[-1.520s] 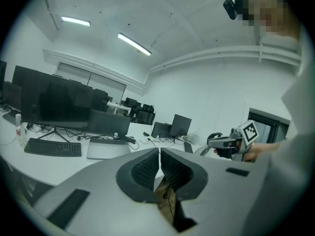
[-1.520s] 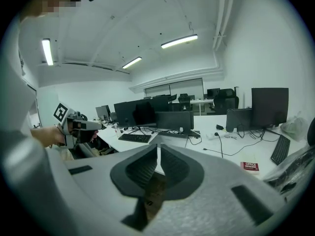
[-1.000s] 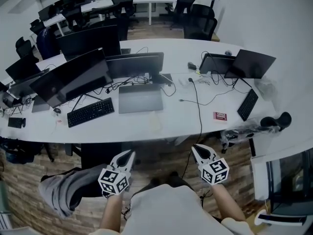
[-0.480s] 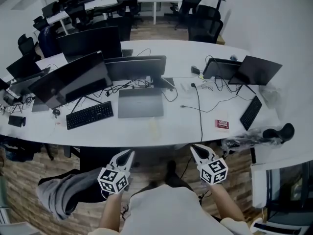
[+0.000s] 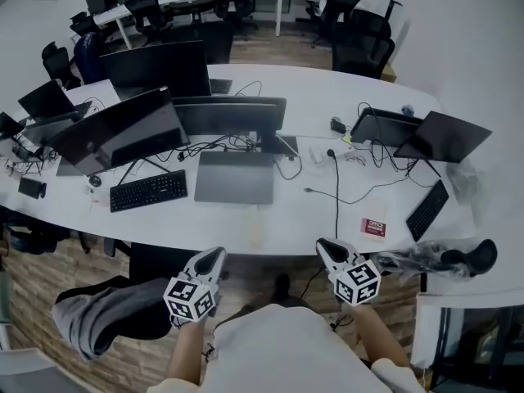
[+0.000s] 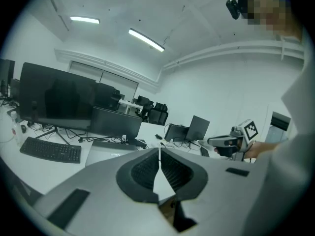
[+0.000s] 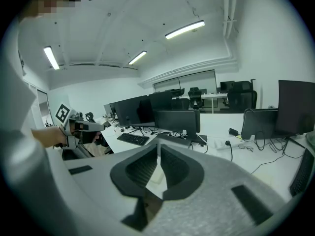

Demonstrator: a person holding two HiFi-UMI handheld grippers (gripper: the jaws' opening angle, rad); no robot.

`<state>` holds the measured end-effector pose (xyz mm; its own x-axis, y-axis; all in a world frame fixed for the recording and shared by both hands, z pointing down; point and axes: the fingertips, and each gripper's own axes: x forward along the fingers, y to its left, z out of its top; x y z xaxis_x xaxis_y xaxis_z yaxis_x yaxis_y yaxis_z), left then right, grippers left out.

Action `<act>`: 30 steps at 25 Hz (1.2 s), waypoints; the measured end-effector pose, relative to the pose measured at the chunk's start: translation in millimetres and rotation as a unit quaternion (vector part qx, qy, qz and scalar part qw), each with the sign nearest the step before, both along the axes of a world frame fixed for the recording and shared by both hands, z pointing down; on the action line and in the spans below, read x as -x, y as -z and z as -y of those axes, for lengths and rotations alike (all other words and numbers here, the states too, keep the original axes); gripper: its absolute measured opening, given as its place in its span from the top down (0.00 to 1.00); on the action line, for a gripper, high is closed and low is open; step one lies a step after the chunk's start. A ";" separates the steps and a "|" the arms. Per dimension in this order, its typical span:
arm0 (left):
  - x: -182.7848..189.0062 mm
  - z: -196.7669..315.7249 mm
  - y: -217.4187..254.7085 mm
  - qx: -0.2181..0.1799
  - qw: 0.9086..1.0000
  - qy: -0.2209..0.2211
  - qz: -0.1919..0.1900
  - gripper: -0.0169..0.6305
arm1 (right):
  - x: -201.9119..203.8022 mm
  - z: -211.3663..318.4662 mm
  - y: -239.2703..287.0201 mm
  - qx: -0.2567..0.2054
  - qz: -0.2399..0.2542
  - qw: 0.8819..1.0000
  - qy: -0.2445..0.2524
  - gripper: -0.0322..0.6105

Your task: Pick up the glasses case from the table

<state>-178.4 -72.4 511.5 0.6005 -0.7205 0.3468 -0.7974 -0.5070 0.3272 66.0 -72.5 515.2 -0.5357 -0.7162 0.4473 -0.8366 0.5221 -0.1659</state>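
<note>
closest to me are my two tools, held low in front of my body, before the table's front edge. the left hand-held gripper has its jaws pressed together with nothing between them, and the right hand-held gripper is also closed and empty. both point towards the table but do not reach over it yet.

just behind the front edge, roughly between my two tools, lies a pale oblong thing that i take for the glasses case; it is faint, so i am not fully sure. it lies flat and nothing touches it. behind it is a closed grey laptop, with a black keyboard to its left and dark monitors further back.

by my judgement the task is at its very beginning: approaching, opening the jaws, gripping and lifting are all left.
</note>
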 end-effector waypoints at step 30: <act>-100.1 100.4 -93.6 0.105 0.990 0.066 0.070 0.95 | -76.6 107.9 -81.3 0.074 0.027 0.994 0.081 0.91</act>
